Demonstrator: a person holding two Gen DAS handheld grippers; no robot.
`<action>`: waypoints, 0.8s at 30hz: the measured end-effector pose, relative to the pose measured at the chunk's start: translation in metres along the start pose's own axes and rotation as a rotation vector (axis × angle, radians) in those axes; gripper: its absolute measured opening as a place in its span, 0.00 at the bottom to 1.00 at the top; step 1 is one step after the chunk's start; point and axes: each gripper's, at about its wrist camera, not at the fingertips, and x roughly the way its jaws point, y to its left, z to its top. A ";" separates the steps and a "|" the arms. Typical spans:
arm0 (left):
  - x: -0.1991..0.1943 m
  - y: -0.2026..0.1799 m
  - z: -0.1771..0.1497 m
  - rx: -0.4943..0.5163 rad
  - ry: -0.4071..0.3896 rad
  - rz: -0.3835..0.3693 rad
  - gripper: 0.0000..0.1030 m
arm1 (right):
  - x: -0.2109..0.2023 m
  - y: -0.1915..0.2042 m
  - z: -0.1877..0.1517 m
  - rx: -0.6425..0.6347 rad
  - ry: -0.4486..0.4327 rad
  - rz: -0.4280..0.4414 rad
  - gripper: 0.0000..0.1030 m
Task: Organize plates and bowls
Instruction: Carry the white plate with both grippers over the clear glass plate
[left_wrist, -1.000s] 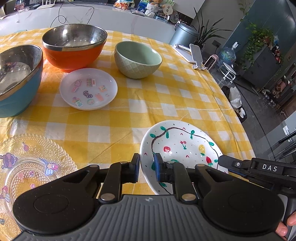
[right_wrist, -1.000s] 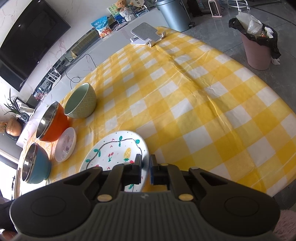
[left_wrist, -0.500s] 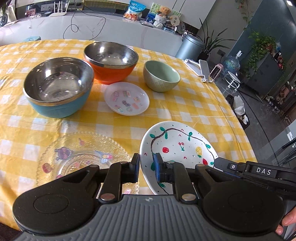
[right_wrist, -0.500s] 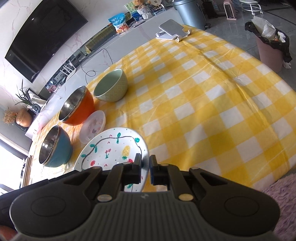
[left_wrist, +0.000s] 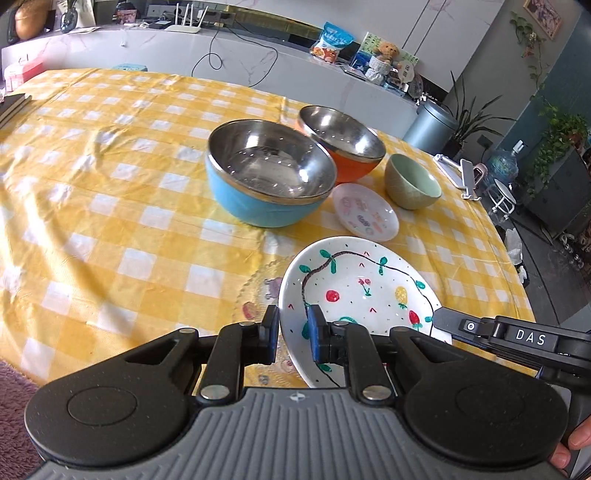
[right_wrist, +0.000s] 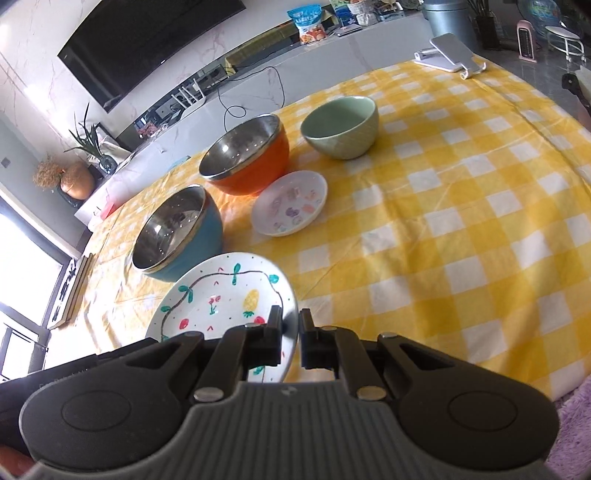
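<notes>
Left wrist view: your left gripper (left_wrist: 292, 334) and right gripper (right_wrist: 290, 341) are both clamped on the rim of the white hand-painted fruit plate (left_wrist: 364, 295), one on each side.

You've got that plate tilted over the clear patterned glass plate (left_wrist: 255, 295) at the near edge of the yellow checked tablecloth (left_wrist: 110, 206); can't tell if the two touch. Right behind it sits the blue steel-lined bowl (left_wrist: 266, 177), really close, with the orange steel-lined bowl (left_wrist: 343, 144) touching it further back. The small white sticker-print saucer (left_wrist: 365, 212) is just past the plate's far rim, and the pale green ceramic bowl (left_wrist: 412, 181) stands beside the saucer. A white tablet stand (right_wrist: 452, 55) sits at the far table edge, well apart.
</notes>
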 end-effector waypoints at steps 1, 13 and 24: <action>0.002 0.004 -0.001 -0.007 0.002 0.004 0.17 | 0.004 0.004 -0.002 -0.012 0.003 -0.005 0.06; 0.015 0.016 -0.012 0.019 0.009 0.036 0.18 | 0.025 0.026 -0.014 -0.109 0.000 -0.097 0.07; 0.018 0.007 -0.014 0.100 -0.005 0.098 0.18 | 0.031 0.038 -0.023 -0.199 -0.027 -0.149 0.08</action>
